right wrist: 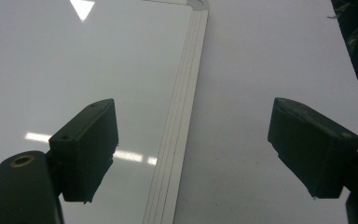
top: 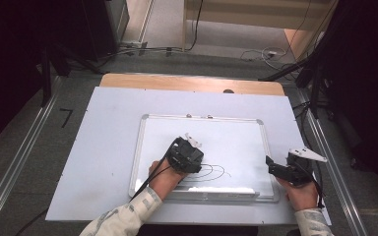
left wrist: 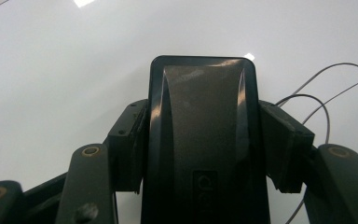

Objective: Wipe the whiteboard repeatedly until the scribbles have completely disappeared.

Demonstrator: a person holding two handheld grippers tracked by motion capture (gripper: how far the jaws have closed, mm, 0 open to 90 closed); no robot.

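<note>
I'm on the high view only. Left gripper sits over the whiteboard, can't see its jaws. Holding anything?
Observer: Yes. In the left gripper view the left gripper is shut on a black whiteboard eraser, one pad on each side.
Operator: And the right gripper's jaws?
Observer: The right gripper is open, nothing between the pads.
Operator: What's below it?
Observer: The whiteboard's metal frame edge runs up between its jaws: board surface on one side, the pale table sheet on the other.
Operator: Pen lines left near the eraser?
Observer: Thin curved lines show on the board just beside it.
</note>
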